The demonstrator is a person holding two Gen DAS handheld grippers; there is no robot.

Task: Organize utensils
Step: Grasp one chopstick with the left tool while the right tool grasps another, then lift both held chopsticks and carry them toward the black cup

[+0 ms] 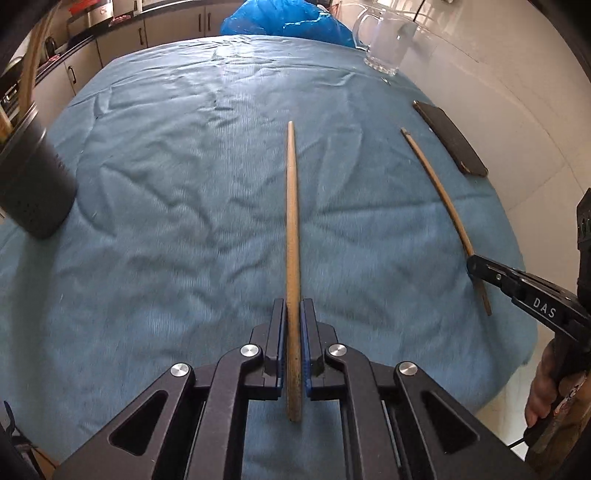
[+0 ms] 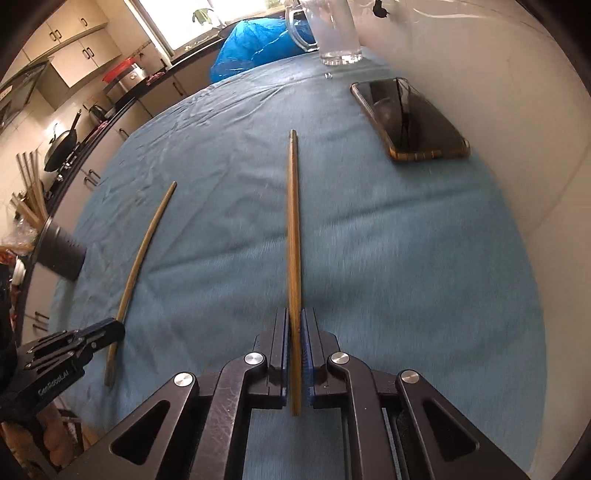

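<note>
Two long thin wood chopsticks over my blue cloth (image 1: 166,184), L gripper (image 1: 294,306) pinched tight on light chopstick (image 1: 292,221), R gripper (image 2: 294,317) pinched tight on darker chopstick (image 2: 294,221)

You are viewing a glass mug (image 1: 384,44), a phone (image 2: 410,122) and a blue bag (image 1: 284,20) lying on blue cloth (image 1: 166,166).

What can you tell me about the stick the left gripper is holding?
The chopstick in the left gripper is a long, thin, light brown stick, wooden by its look, tapering to a narrow far tip. Its thick end is clamped between the blue pads, with a short stub behind them. It points straight ahead over the blue cloth.
</note>
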